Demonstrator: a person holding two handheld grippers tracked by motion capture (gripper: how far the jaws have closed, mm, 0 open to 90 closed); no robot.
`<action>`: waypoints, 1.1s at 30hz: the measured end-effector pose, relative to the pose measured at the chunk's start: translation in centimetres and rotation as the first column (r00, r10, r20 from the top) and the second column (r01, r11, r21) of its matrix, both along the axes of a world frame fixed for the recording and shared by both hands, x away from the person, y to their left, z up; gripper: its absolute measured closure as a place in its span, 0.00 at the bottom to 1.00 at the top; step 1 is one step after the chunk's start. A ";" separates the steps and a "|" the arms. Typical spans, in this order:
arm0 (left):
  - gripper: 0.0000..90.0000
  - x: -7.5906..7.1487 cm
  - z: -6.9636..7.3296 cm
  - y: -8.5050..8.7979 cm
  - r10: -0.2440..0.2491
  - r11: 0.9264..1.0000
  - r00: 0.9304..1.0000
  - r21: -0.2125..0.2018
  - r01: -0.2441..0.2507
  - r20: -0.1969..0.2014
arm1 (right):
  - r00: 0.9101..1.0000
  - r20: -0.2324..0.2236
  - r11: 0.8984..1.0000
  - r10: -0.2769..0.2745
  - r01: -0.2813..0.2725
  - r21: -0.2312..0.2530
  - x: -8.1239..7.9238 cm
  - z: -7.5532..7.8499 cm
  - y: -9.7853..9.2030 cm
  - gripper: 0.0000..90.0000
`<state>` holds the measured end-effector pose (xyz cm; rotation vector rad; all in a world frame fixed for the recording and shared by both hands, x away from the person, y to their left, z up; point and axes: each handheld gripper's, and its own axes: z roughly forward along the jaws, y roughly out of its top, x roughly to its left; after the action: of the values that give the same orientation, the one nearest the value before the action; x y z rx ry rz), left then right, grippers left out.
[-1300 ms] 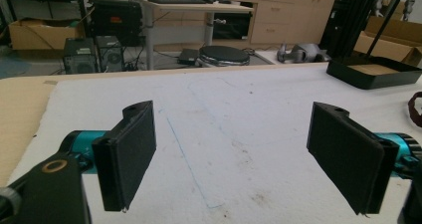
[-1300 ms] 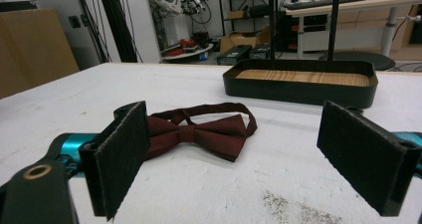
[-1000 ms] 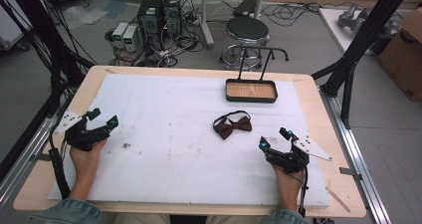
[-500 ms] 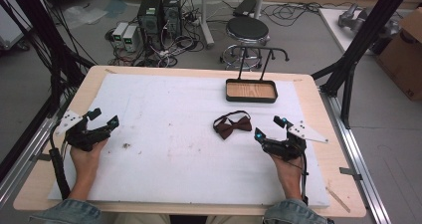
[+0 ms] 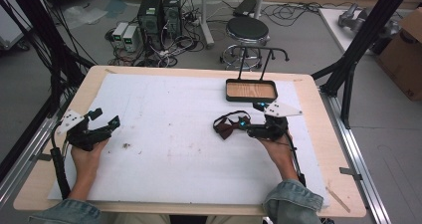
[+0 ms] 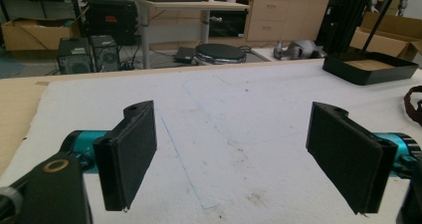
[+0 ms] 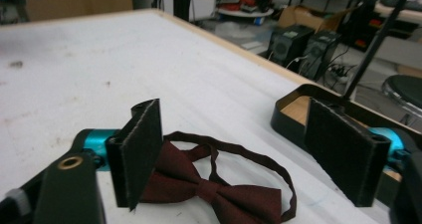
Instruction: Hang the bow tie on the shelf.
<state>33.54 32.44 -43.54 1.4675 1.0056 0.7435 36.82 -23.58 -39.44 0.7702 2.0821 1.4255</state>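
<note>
A dark red bow tie (image 5: 226,127) (image 7: 209,189) with its strap looped lies on the white mat right of centre. My right gripper (image 5: 249,116) (image 7: 244,159) is open right at the tie's right side, its jaws spread above and around it, not closed on it. A black tray with a wooden bottom (image 5: 250,90) (image 7: 298,112) sits just beyond, at the far edge of the mat. At the mat's left edge my left gripper (image 5: 105,118) (image 6: 234,159) rests open, nothing between its jaws, pointing toward the centre.
The white mat (image 5: 174,134) covers most of the wooden table (image 5: 318,134). A black rail stands behind the tray (image 5: 261,55). A stool (image 5: 247,32) and computer cases (image 5: 159,12) stand on the floor beyond the table. Small dark specks (image 5: 124,145) lie near the left hand.
My right gripper has moved forward and left from the near right of the mat up to the bow tie. The left gripper has stayed put.
</note>
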 end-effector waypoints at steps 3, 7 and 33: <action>0.23 0.0 0.0 0.0 0.000 1.000 1.000 -0.002 0.000 0.000 | 0.999 -0.027 0.999 0.030 -0.031 -0.043 1.0 -0.5 0.6 0.32; 0.23 0.0 0.0 0.1 -0.002 1.000 1.000 -0.005 0.002 -0.001 | 0.997 -0.053 0.992 0.062 -0.067 -0.102 1.7 -1.2 1.2 0.40; 0.24 0.2 -0.1 0.2 0.006 1.000 1.000 -0.016 -0.007 -0.014 | 0.968 -0.155 0.886 0.198 -0.245 -0.393 3.3 -4.2 3.8 0.63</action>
<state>33.71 32.65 -43.68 1.4583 1.0254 0.7290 40.11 -19.76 -43.64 0.4582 2.5085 1.0077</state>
